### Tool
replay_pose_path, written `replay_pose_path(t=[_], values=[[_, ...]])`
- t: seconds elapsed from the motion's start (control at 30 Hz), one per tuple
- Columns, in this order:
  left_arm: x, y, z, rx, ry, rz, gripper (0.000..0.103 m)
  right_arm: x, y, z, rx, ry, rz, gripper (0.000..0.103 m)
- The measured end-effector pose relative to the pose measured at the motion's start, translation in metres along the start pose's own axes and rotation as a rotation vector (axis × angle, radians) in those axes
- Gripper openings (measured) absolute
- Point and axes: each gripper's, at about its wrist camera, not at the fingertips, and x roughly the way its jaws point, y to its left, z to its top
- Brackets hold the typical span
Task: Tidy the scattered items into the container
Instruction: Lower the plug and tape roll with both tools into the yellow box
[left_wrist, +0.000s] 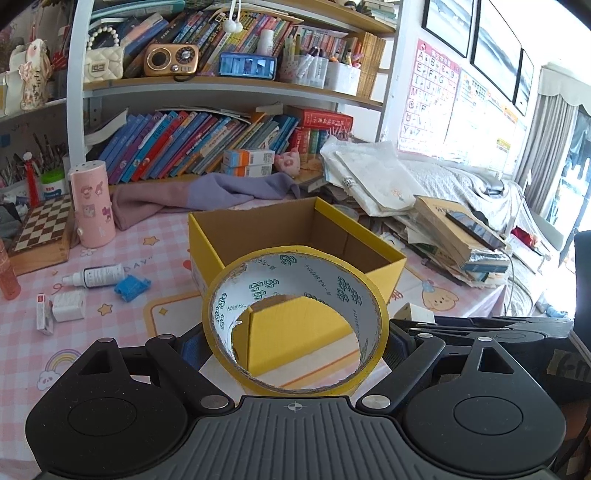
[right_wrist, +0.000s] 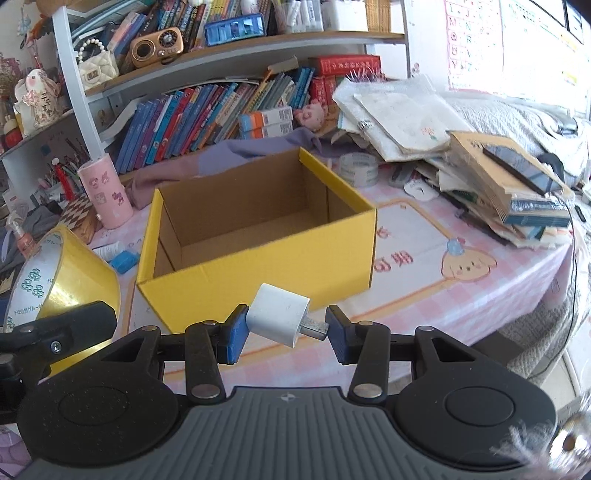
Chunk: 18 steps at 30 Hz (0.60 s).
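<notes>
**Carrying tape and charger toward the box**

Holding a tape roll (left_wrist: 295, 321) clamped across its width, the left gripper (left_wrist: 295, 347) hovers short of the yellow box (left_wrist: 295, 229) at twelve o'clock, likely for a drop. The right gripper (right_wrist: 286, 326) pinches a white charger (right_wrist: 279, 317) end to end, box at eleven. The left pads are hidden behind the roll. A bottle (left_wrist: 94, 276) lies at ten.

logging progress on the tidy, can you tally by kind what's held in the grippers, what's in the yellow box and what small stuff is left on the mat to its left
Held in grippers: 2, yellow tape roll in the left gripper, white charger plug in the right gripper
Inside the yellow box: 0
Left on the mat: 4, spray bottle, blue clip, white block, small red and white box
Total: 6
</notes>
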Motion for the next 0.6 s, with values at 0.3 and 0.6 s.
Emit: replay_pose_path(t=[0.3, 0.6], values=[[0.027, -0.007, 0.015, -0.040, -0.026, 0.057, 0.091, 0.026, -0.012, 0.033, -0.073, -0.042, 0.042, 0.043], [0.052, -0.014, 0.033, -0.032, -0.063, 0.133, 0.091, 0.059, -0.030, 0.061, -0.129, -0.063, 0.086, 0.043]])
